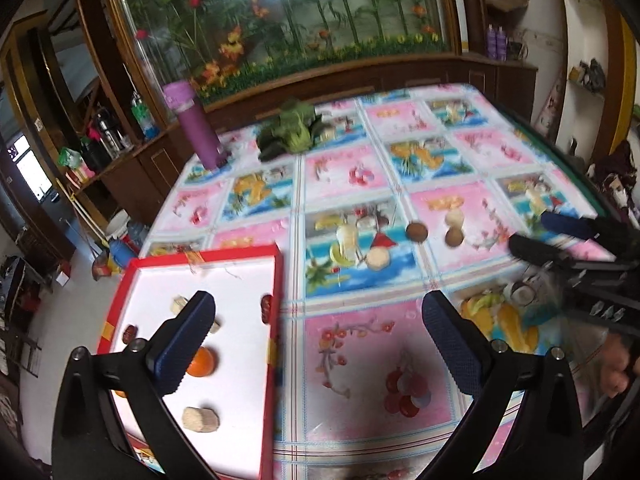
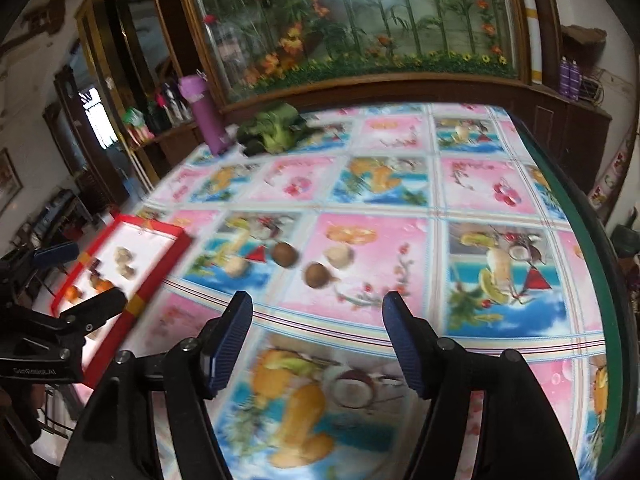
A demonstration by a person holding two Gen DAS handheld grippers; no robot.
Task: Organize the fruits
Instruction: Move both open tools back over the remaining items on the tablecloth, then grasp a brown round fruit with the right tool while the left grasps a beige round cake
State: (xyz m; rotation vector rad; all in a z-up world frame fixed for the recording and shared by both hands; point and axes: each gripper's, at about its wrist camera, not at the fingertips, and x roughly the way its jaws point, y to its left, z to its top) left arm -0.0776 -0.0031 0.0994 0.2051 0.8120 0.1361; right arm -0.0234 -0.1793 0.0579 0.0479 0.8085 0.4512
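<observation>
Left gripper (image 1: 320, 332) (jaws wide) over tray (image 1: 276, 276)

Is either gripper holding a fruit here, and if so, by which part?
Nothing is held. The left gripper stands wide open, one finger above the red tray. The right gripper is open over the tablecloth, nothing between its fingers.

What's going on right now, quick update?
Left tongs and right tongs open, empty. Four small round fruits loose on patterned tablecloth; red-rimmed white tray part-filled. Nothing blocking.
</observation>
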